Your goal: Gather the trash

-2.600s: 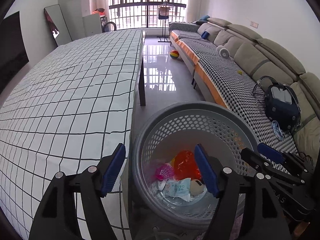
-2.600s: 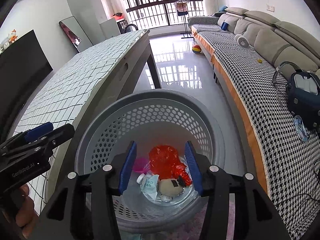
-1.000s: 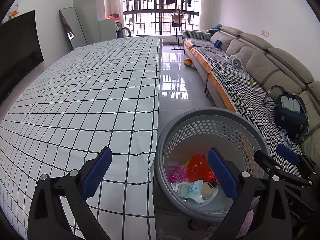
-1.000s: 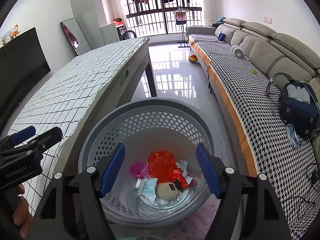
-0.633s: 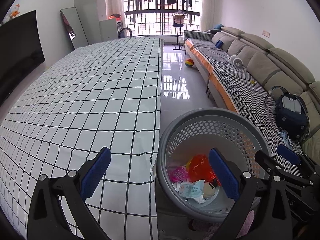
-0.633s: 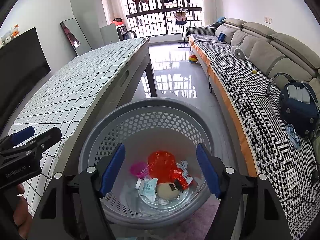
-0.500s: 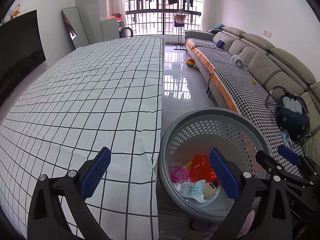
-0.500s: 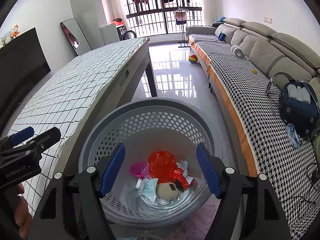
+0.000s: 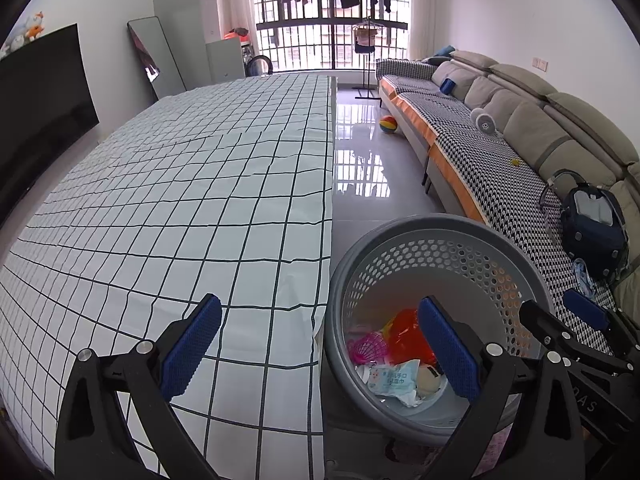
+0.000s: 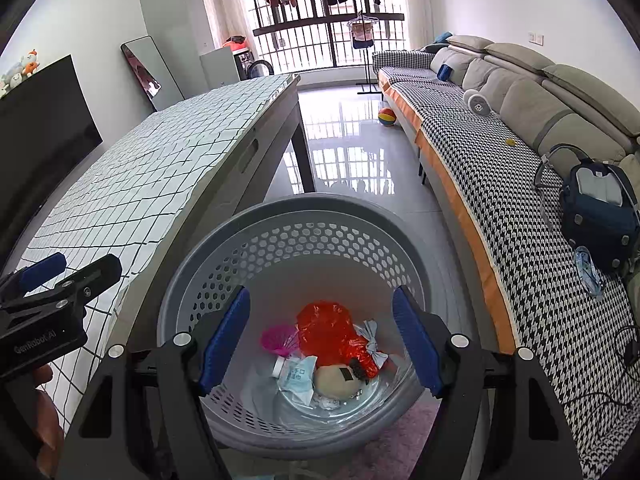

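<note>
- The grey perforated basket (image 10: 304,240) stands on the floor just beside the table's edge; the table wears a white cloth with a black grid (image 9: 180,208)
- Inside the basket lies the trash: a red crinkled wrapper (image 10: 326,330), a pink net piece (image 10: 278,340), a pale blue wipes packet (image 10: 298,376) and a beige round lump (image 10: 338,380)
- The right gripper (image 10: 322,340) hangs above the basket's mouth; its jaws are spread, nothing between them
- The left gripper (image 9: 320,348) straddles the cloth's edge and the basket's rim; jaws spread wide, empty
- A houndstooth-covered sofa (image 10: 500,184) runs along the basket's far side
</note>
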`<state>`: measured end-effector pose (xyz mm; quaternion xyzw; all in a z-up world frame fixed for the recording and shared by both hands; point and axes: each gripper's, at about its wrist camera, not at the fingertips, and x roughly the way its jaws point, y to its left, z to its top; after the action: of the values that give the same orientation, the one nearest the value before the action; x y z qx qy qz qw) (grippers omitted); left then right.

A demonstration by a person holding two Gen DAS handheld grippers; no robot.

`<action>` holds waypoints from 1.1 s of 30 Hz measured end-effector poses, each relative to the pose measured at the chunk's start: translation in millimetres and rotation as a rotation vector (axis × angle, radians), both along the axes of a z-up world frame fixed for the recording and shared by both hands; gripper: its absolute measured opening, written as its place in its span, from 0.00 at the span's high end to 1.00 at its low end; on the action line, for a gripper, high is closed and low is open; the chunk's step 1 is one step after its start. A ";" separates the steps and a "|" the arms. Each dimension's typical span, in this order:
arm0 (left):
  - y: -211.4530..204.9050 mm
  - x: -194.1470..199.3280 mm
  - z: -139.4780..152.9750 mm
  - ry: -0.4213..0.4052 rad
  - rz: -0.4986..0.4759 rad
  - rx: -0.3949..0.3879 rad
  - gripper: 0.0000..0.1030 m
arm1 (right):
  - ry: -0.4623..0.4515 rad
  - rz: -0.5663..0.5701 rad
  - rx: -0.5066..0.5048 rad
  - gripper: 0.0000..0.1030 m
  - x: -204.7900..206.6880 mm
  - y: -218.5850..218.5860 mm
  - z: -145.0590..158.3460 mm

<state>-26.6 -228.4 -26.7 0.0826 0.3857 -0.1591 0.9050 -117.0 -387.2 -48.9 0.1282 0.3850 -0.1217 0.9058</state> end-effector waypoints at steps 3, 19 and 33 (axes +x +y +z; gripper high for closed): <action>0.6 0.1 0.0 -0.004 0.003 0.002 0.06 | 0.000 0.000 0.002 0.31 0.0 -0.7 -0.8; -2.7 -2.4 -0.9 -0.009 -0.001 0.018 0.06 | 0.002 0.005 0.003 0.31 1.3 -0.2 -3.9; 0.6 -0.1 -1.5 0.003 0.005 0.012 0.06 | 0.003 0.005 0.003 0.31 1.8 0.0 -4.2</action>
<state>-26.7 -227.7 -28.2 0.0869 0.3881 -0.1549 0.9043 -115.2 -387.3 -53.1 0.1285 0.3869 -0.1189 0.9053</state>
